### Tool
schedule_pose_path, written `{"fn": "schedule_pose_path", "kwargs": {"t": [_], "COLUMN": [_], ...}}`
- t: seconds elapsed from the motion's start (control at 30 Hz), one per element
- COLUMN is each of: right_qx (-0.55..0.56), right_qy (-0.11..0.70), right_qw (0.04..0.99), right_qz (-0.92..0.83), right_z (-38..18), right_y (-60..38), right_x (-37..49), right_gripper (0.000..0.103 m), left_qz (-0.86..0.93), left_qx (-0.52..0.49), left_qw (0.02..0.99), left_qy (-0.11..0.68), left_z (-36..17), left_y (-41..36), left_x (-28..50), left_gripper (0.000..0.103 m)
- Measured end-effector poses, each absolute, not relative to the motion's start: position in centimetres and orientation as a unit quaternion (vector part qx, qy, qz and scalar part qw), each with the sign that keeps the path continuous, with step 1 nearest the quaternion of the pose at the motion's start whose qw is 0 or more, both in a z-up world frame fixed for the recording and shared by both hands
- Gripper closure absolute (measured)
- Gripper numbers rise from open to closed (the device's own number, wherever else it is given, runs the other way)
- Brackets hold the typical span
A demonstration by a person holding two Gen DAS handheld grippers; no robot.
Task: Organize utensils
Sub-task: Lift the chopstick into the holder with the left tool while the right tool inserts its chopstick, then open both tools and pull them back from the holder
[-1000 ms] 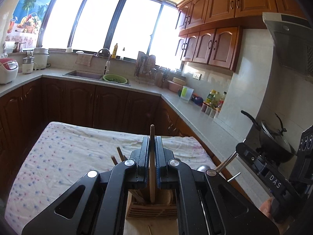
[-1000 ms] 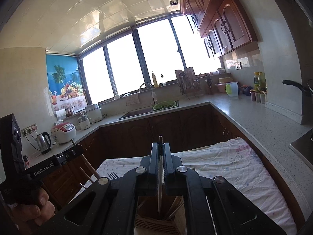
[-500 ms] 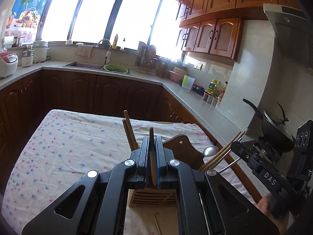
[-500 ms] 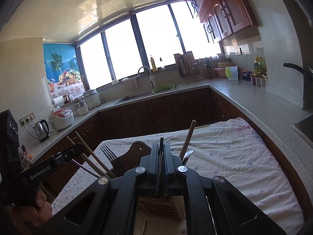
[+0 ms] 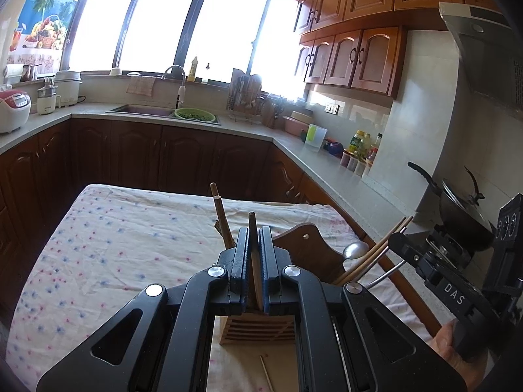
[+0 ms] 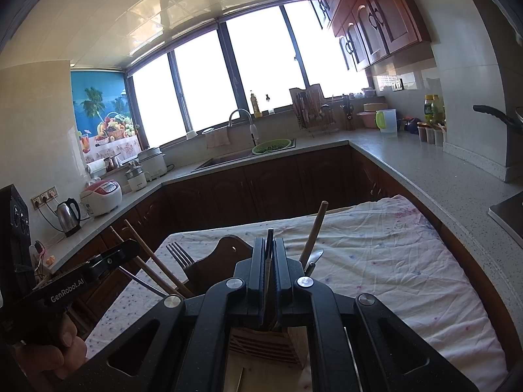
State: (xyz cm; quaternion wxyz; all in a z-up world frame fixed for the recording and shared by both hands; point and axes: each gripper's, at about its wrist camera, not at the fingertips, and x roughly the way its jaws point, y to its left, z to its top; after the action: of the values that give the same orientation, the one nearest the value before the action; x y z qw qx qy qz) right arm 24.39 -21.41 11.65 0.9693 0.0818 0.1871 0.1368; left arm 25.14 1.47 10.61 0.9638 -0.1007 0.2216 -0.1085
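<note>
Left wrist view: the left gripper [image 5: 254, 254] is clamped on a wooden utensil handle [image 5: 252, 228] above the wooden utensil holder [image 5: 258, 328] on the cloth-covered worktop [image 5: 114, 245]. The right gripper [image 6: 269, 261] pinches a dark utensil handle [image 6: 269, 238] over the same holder.

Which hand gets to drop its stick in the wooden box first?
Hard to call. The left gripper pinches a wooden stick, the right gripper a dark utensil; both sit just above the holder.
</note>
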Motion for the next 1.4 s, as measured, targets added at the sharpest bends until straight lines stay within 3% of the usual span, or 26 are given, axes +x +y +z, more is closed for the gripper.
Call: {"fn": "schedule_pose_path", "kwargs": {"t": [0.3,0.4,0.43,0.5,0.63,0.77,0.83,1.03,1.4], "right_qx": [0.084,0.095,0.097,0.101,0.111,0.118,0.119,0.119,0.133], "right_qy": [0.191,0.187,0.183,0.166,0.145,0.124,0.118,0.119,0.178], "right_qw": [0.968,0.967,0.968,0.970,0.973,0.976,0.976,0.976,0.967], "right_qz": [0.139,0.146,0.145,0.148,0.143,0.137,0.136,0.136,0.125], "right_z": [11.6,11.8,12.1,12.7,14.1,15.0,15.2,14.0,8.5], "right_y": [-21.5,-21.8,-21.9,-22.1,-22.7,-23.5,-23.7,-23.8,-24.3], "right_x": [24.4,24.0,23.8,23.0,21.8,20.4,19.7,17.6,13.4], "right_gripper": [0.095,0.084,0.068,0.055,0.048,0.038,0.031,0.020,0.018], "left_qz": [-0.116,-0.122,-0.124,-0.124,-0.120,-0.102,-0.089,-0.070,-0.043], "left_qx": [-0.108,-0.113,-0.115,-0.115,-0.120,-0.134,-0.139,-0.149,-0.153], "left_qw": [0.959,0.960,0.961,0.964,0.968,0.971,0.971,0.966,0.956], "left_qy": [0.234,0.226,0.219,0.205,0.183,0.171,0.173,0.199,0.248], "left_z": [10.8,11.5,11.9,12.6,13.8,14.0,13.7,11.0,6.4], "left_y": [1.7,1.9,2.0,2.1,2.8,4.2,4.8,6.1,6.9], "left_x": [25.1,24.1,23.6,22.4,20.2,18.1,17.3,15.5,12.1], "left_gripper": [0.097,0.080,0.073,0.066,0.053,0.029,0.021,0.019,0.019]}}
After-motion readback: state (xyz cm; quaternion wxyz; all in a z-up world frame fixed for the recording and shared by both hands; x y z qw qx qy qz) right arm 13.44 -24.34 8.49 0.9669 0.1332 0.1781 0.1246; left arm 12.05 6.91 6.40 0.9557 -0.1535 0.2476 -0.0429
